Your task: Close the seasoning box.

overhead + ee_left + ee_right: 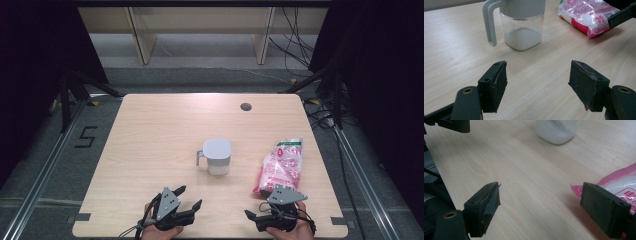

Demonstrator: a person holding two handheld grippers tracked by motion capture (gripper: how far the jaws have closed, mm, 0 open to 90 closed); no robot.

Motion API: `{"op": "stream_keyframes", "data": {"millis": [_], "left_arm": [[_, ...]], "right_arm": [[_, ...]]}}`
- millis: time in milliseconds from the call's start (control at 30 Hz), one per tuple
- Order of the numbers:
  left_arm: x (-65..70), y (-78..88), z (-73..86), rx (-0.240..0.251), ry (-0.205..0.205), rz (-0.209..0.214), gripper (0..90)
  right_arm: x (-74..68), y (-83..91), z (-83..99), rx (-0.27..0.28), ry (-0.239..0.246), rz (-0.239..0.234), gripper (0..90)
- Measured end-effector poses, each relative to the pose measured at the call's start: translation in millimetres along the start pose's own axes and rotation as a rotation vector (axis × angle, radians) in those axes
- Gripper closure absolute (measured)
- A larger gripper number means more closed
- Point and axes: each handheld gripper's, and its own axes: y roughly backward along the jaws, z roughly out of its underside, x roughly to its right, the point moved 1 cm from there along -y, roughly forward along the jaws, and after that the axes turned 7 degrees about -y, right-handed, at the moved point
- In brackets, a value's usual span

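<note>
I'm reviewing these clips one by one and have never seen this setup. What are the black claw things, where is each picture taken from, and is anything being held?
No robot here: a person holds a hand-held gripper in each hand. The top picture comes from a fixed camera above the table; the left hand-held gripper and the right hand-held gripper sit at its near edge. The other two pictures come from cameras riding on each tool, looking along its two black jaws. On the table stand a lidded clear jug, with a handle and some white powder inside, and a pink-and-white bag lying flat. Both sets of jaws stand open with only bare tabletop between them, so nothing is held. The right tool sits just beside the bag's near end.
</note>
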Motion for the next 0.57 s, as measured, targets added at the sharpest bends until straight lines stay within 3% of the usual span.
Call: {"op": "stream_keyframes", "data": {"millis": [33, 400, 500, 533, 567], "left_arm": [[0.8, -1.3, 0.5, 0.013, 0.017, -0.003, 29.6], [-3.7, 0.3, 2.6, -0.009, 0.021, -0.012, 29.0], [-8.4, 1.6, 2.7, -0.009, 0.001, -0.021, 28.5], [-9.2, 1.9, 3.1, -0.009, 0.027, -0.028, 28.2], [-11.4, 2.3, 3.2, -0.012, 0.028, -0.04, 28.0]], "right_arm": [[0.3, 0.7, 0.2, 0.007, 0.008, 0.014, 16.9], [2.2, 1.1, 0.8, 0.014, 0.014, 0.012, 18.2], [2.3, 1.2, 1.0, 0.014, 0.009, 0.013, 18.2], [0.3, 1.8, 1.7, 0.005, -0.022, 0.011, 18.2], [1.8, 1.7, 1.5, 0.003, -0.014, 0.01, 18.0]]}}
